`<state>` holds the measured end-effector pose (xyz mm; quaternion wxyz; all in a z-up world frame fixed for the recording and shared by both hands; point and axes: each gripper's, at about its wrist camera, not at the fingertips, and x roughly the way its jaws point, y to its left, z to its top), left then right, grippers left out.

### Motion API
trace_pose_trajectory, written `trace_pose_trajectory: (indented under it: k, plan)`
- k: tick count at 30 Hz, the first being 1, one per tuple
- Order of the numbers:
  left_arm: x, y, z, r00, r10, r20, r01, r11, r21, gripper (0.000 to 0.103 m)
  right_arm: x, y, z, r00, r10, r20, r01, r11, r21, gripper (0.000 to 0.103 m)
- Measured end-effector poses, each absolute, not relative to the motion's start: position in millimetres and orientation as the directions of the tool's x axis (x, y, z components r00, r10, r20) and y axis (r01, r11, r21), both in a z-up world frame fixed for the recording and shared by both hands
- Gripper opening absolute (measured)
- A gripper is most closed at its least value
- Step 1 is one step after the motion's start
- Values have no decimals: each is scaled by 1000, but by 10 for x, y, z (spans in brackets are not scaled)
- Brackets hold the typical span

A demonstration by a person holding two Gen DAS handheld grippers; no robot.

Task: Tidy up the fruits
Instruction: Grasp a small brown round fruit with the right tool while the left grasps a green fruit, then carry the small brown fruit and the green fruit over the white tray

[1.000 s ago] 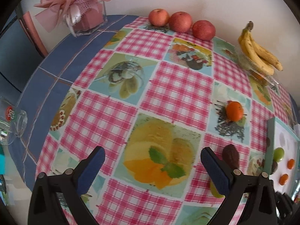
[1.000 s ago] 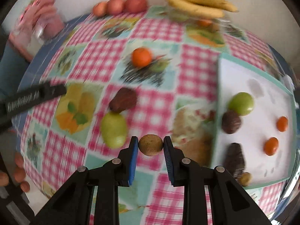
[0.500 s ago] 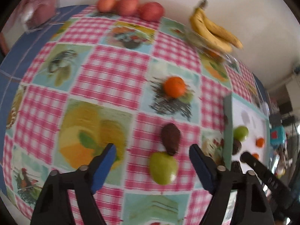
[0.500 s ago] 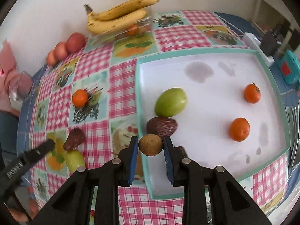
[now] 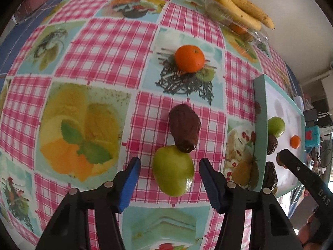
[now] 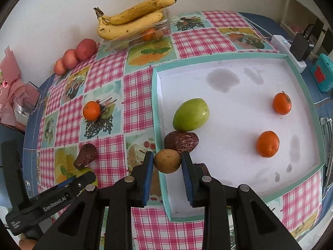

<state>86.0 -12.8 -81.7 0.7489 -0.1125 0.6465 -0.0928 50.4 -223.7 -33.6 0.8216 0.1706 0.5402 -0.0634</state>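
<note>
My right gripper (image 6: 167, 163) is shut on a small round brown fruit (image 6: 167, 161), held over the near left edge of the white tray (image 6: 229, 189). The tray holds a green fruit (image 6: 191, 114), a dark brown fruit (image 6: 181, 141) and two oranges (image 6: 267, 143). My left gripper (image 5: 169, 171) is open, its blue pads on either side of a green fruit (image 5: 172, 174) on the tablecloth. A dark brown fruit (image 5: 184, 130) touches that green fruit behind it. An orange (image 5: 189, 58) lies farther back.
Bananas (image 6: 133, 20) rest on a clear plastic box (image 6: 145, 35) at the back by the wall. Three red apples (image 6: 77, 55) line the wall. A pink gift bag (image 6: 14, 95) stands far left. A white power strip (image 6: 289, 50) and teal device (image 6: 322, 73) sit right of the tray.
My left gripper has moved forward and down around the green fruit and narrowed. My right gripper has carried the brown fruit from above the tablecloth to over the tray's edge.
</note>
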Motion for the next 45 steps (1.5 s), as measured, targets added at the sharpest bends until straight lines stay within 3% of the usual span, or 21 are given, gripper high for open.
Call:
trace_pose_trajectory:
  k: [3, 8, 35, 45]
  plan:
    - [863, -122, -825, 147, -283, -948, -6, 958, -287, 50, 502, -2248, -333, 410, 82, -909, 290, 933, 215, 29]
    - [864, -124, -826, 146, -299, -943, -8, 953, -303, 43, 498, -2248, -327, 412, 83, -907, 290, 932, 217, 29]
    - [902, 128, -301, 357, -297, -885, -50, 941, -336, 43, 462, -2325, -251, 442, 99, -891, 298, 921, 251, 29]
    - [870, -64, -201, 372, -288, -882, 9, 952, -307, 43, 447, -2385, -246, 442, 84, -893, 324, 913, 247, 29]
